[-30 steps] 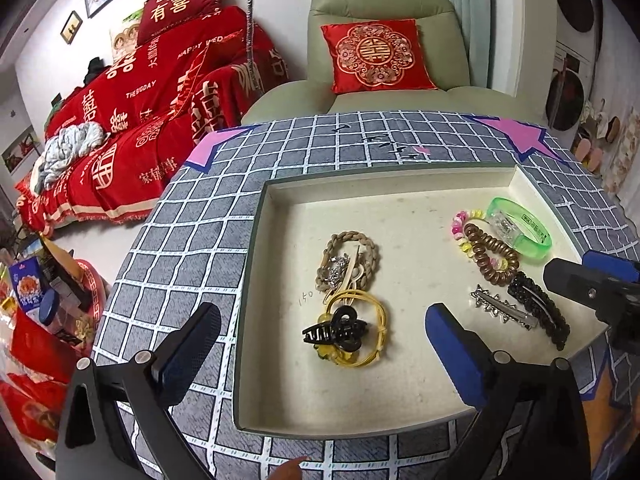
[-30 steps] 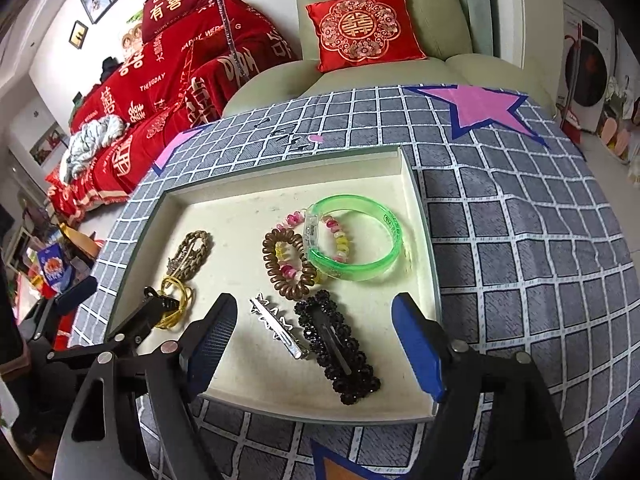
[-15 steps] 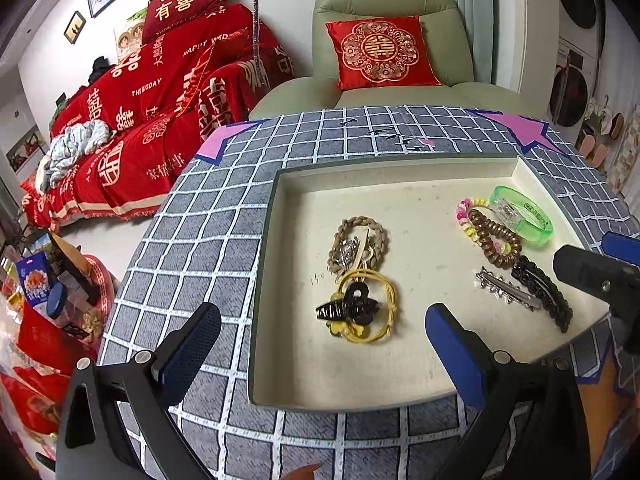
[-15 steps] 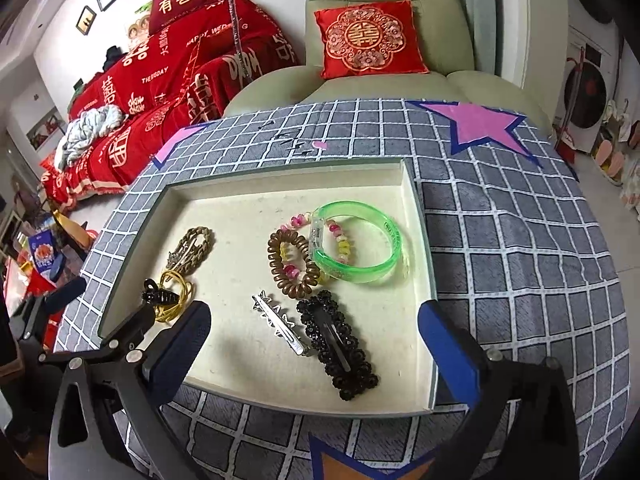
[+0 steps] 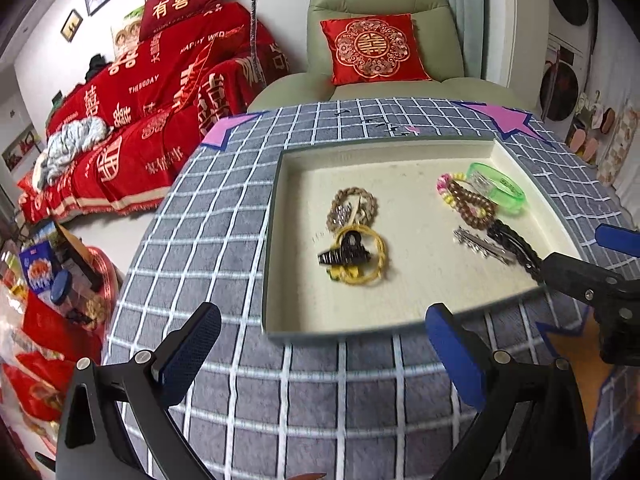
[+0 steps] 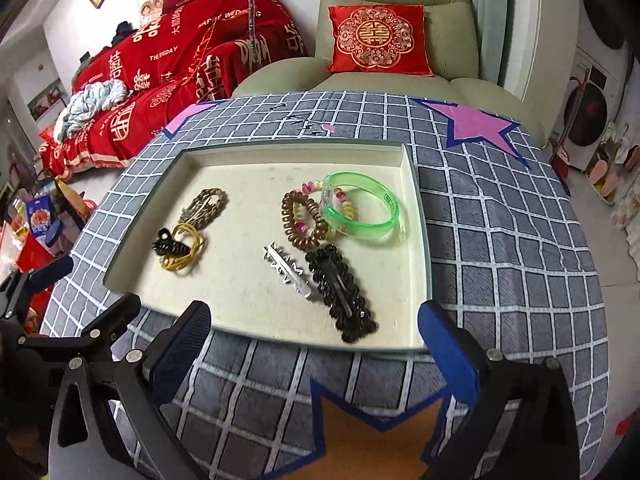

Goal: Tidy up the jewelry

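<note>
Tray (image 6: 420, 240) on desk (image 6: 500, 240): green bangle (image 6: 372, 216), black barrette (image 6: 340, 292), silver clip (image 6: 288, 270). Left claw (image 5: 320, 360) wide, empty; right claw (image 6: 316, 356) wide, empty.

A table is covered with a grey cloth (image 6: 500, 248) printed with a white grid. Flat paper stars lie on the cloth: a pink one with blue edging (image 6: 472, 124) at the far right, another pink one (image 6: 188, 114) at the far left, and an orange one with blue edging (image 6: 376, 436) at the near edge. A shallow rectangular tray (image 6: 422, 240) with a cream floor and grey-green rim sits directly on the cloth, near the middle of the table. A tiny pink scrap (image 6: 327, 127) lies on the cloth just beyond the tray's far rim, beside some faint dark marks.
</note>
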The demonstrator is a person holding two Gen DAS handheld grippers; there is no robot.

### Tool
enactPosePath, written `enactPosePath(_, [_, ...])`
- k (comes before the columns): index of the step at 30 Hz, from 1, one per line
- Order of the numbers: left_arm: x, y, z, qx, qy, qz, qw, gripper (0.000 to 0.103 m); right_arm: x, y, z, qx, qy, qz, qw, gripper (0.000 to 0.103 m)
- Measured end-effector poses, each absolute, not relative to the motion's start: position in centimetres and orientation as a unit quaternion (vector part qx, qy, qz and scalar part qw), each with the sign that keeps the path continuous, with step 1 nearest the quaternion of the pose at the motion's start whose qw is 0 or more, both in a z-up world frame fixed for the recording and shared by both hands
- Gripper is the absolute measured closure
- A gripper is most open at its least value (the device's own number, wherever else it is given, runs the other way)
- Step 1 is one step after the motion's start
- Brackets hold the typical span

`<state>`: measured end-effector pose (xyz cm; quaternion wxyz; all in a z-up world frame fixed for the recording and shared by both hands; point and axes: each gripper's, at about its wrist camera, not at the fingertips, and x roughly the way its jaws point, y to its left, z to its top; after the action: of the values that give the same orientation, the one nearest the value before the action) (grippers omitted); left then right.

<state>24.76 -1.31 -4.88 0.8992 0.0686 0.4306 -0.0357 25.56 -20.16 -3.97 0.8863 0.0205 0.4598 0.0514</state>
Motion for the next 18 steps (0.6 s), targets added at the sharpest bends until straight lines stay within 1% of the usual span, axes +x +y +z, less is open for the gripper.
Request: enactPosePath(18, [14.1,-0.2,-2.1,0.042,0.409,-0.032,0.911,0.000,14.5,-20.0,-0.2,0.032,0.404,0.040,0.914,0.000])
